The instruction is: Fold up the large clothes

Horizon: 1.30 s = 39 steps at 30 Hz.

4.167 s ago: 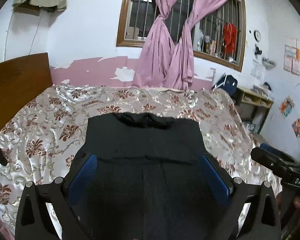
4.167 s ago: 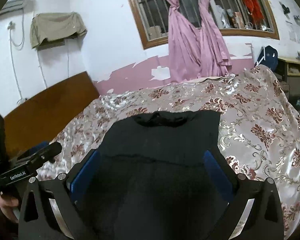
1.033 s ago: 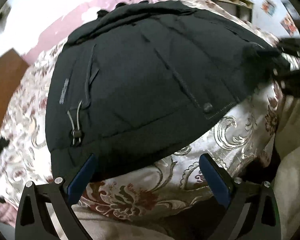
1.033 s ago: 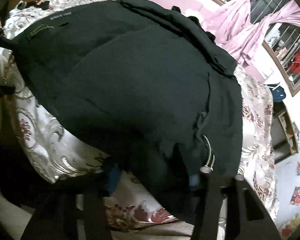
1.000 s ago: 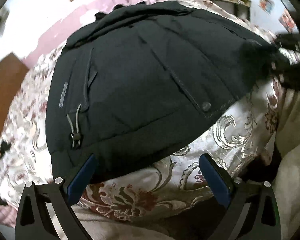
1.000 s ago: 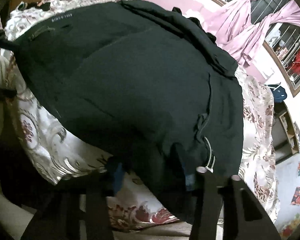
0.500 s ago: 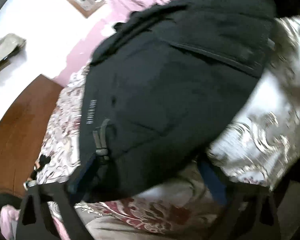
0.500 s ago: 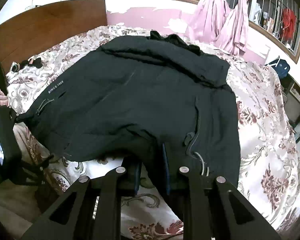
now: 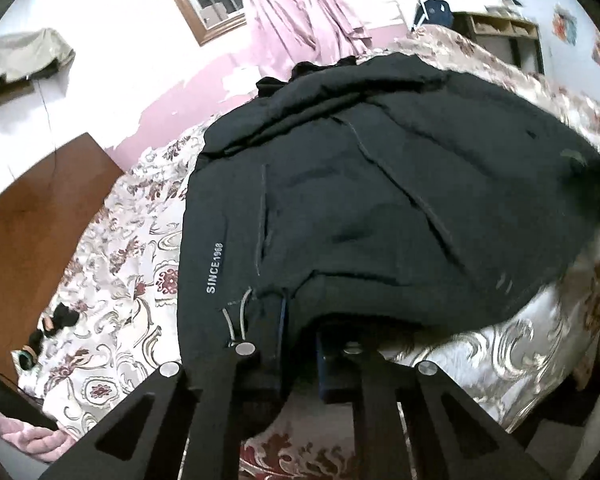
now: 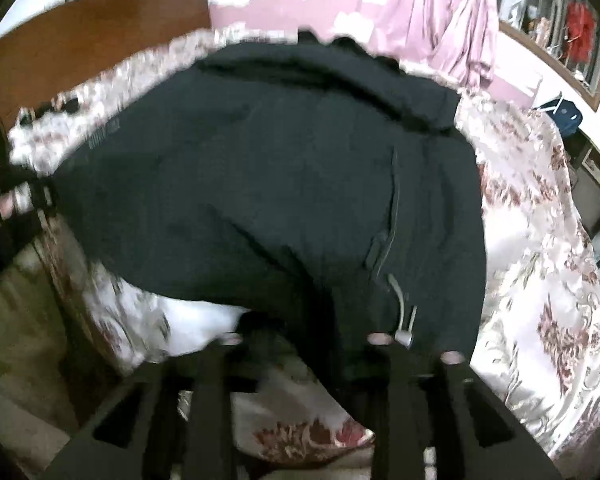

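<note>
A black jacket lies spread across a bed covered with a floral bedspread, its collar toward the pink wall and its hem at the near edge of the bed. White lettering reading SINCE 1968 runs along the jacket's left side, next to a grey drawcord with a toggle.

The left tongs have just been closing and now sit clenched on the jacket's hem, the dark cloth pinched between the blue pads beside the drawcord. The hem is lifted slightly off the bedspread there.

The right tongs have just been opening; the picture is blurred, and the jaws stand partly apart with the jacket's hem bunched between them, next to a second drawcord toggle. Whether the pads press on the cloth I cannot tell.

Behind the bed stand a wooden headboard, pink curtains tied at a barred window, and a wooden shelf unit in the far right corner. A few small dark items lie on the bedspread near the headboard.
</note>
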Available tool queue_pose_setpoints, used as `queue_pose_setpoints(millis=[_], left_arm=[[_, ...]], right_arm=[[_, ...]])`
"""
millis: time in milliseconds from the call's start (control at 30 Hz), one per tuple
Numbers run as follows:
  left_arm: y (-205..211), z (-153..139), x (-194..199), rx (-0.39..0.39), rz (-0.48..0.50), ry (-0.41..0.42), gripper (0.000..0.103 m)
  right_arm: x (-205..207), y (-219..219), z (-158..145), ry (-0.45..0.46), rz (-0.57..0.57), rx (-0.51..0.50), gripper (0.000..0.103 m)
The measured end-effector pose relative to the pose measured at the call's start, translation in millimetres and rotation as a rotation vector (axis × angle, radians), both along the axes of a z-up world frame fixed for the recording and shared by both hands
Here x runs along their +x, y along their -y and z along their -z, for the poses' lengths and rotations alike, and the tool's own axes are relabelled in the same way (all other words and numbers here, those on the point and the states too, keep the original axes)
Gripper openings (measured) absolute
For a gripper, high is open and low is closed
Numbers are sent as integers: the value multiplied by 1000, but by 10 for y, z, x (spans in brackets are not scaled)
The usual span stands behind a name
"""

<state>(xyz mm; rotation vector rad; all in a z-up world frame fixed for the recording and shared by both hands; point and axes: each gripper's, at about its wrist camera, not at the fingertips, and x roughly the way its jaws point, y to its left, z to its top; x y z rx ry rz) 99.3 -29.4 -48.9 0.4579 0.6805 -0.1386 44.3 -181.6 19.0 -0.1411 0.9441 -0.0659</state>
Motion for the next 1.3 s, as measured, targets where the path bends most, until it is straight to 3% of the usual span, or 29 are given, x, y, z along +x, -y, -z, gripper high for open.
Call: queue_pose_setpoints(millis=[33, 233, 400, 467, 600, 700, 900, 1067, 1167, 1300], left_arm=[[-4, -19, 23, -8, 0, -7, 11], [-27, -103, 39, -38, 27, -20, 10], [-32, -151, 21, -24, 38, 4, 9], [-46, -194, 22, -36, 34, 3, 9], [-73, -258, 28, -67, 33, 2, 9], [-32, -275, 13, -51, 40, 17, 9], [-61, -475, 30, -92, -4, 29, 9], [18, -792, 92, -72, 17, 73, 8], [-42, -1060, 161, -172, 12, 72, 8], [-65, -1364, 260, -243, -13, 63, 7]], right_arm=[[7, -7, 90, -33, 7, -15, 53], [83, -132, 400, -143, -4, -121, 61], [185, -250, 601, -215, 22, -355, 59], [186, -184, 486, -167, 61, -331, 53], [114, 85, 232, -72, 112, -150, 50], [94, 139, 236, -49, 116, -110, 30], [10, 69, 91, 48, 92, -110, 16], [-79, 123, -301, 156, 71, -106, 11], [-63, 159, -536, 206, 72, -109, 10], [-8, 204, -892, 265, 73, -122, 9]])
